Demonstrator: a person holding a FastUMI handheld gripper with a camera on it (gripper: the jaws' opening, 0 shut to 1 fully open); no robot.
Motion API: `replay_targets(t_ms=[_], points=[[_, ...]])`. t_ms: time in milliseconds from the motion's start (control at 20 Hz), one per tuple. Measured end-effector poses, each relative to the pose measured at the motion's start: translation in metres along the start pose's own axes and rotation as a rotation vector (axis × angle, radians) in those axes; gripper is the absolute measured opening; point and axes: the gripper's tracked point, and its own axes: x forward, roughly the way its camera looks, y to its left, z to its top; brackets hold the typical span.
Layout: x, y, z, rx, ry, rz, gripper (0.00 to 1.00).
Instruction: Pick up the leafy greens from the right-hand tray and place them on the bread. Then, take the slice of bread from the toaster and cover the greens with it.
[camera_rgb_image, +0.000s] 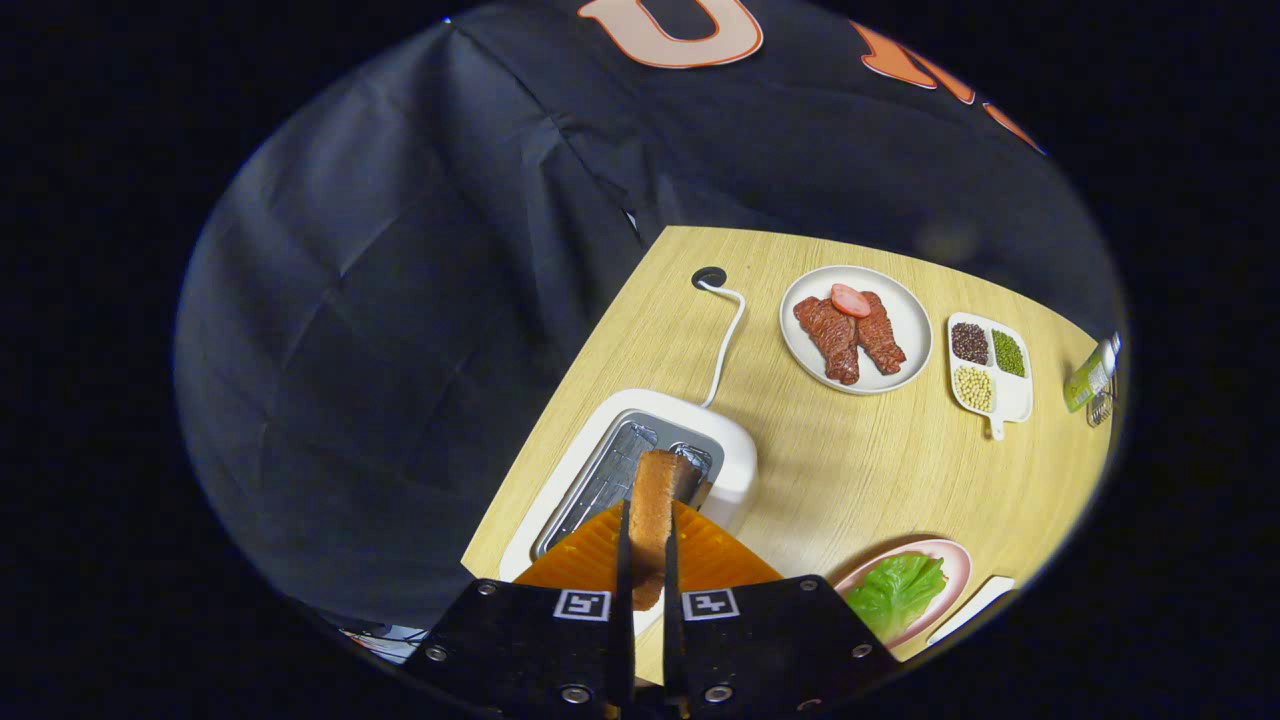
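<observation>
My gripper (645, 545) is shut on a slice of brown bread (655, 500), held edge-on between both fingers above the white toaster (690, 440). The slice's far end hangs over the toaster's open slots. To the right of the fingers, a pink plate (950, 560) holds a green leaf of lettuce (895, 592); whatever lies under the leaf is hidden.
On the wooden table (850, 470) beyond the toaster stands a white plate with meat slices (855, 328). A small divided dish of beans (988, 362) sits right of it. The toaster's white cord (728, 340) runs to a hole in the table. A white tray edge (970, 608) shows beside the pink plate.
</observation>
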Motion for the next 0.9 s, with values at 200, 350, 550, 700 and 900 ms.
replay_targets(t_ms=[200, 350, 550, 700, 900], points=[[-0.031, -0.004, 0.013, 0.03, -0.082, 0.042, 0.12], [-0.058, -0.008, 0.02, 0.049, -0.149, 0.083, 0.12], [-0.09, -0.026, 0.022, 0.066, -0.239, 0.111, 0.12], [-0.115, -0.044, 0.018, 0.101, -0.289, 0.142, 0.12], [-0.14, -0.067, 0.006, 0.157, -0.36, 0.205, 0.12]])
